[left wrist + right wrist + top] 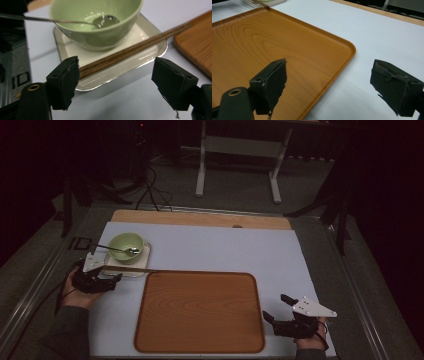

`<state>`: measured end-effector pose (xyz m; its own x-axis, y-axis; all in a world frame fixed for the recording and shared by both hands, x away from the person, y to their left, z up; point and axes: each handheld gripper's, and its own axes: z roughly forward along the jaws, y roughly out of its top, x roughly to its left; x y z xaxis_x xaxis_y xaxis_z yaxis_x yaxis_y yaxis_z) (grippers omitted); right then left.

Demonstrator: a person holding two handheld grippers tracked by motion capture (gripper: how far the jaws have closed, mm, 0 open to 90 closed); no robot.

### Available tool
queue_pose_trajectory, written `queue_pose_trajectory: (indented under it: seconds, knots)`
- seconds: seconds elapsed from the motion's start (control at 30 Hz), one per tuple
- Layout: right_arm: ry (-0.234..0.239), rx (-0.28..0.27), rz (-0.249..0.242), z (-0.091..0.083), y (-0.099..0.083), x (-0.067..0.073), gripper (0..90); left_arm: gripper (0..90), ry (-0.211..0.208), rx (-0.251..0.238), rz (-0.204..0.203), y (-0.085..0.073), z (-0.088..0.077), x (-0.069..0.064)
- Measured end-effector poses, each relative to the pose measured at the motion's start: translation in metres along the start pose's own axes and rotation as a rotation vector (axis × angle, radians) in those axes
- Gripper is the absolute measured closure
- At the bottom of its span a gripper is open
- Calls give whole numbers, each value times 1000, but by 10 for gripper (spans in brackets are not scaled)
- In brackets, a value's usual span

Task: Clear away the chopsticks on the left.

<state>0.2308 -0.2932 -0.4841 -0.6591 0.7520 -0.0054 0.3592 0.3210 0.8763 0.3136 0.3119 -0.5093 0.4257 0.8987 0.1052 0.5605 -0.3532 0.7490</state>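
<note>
Beside the pale green ceramic bowl (96,22), the left gripper (115,80) is standing wide apart around brown wooden chopsticks (135,47); centring before closing looks wise.

bowl (126,246) on small tray (146,254), far left | spoon (120,250) in bowl | chopsticks (127,268) across small tray's near rim | large tray (200,312) centre, right of it

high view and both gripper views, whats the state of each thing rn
green bowl: upright on the small white tray, spoon inside
spoon: resting in the bowl, handle over the rim
small white tray: flat on the table, holding the bowl
chopsticks: lying across the small tray's rim
wooden tray: flat, empty
left gripper: open, near the chopsticks' end
right gripper: open, holding nothing
</note>
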Motion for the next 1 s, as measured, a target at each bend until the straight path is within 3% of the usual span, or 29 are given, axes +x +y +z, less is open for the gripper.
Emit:
queue_pose_trajectory:
  seconds: [0.23,0.27,0.47,0.57,0.63,0.8,1.0]
  knots:
    - [3,5,-3,2,0,-1,134,214,-11,33,-17,0,13,5]
    - [6,7,-3,2,0,-1,134,214,-1,41,3,3,15,4]
    - [4,8,1,2,0,-3,134,232,-15,36,13,9,20,2]
    - [1,5,3,0,0,-3,134,246,-19,69,26,7,28,0]
    - [0,5,6,0,0,-3,134,248,-19,66,27,7,29,-1]
    - [-5,6,12,-1,-1,-4,134,325,-36,74,47,6,30,-3]
    - [-1,8,11,-1,-1,-4,134,509,-55,71,80,7,26,-8]
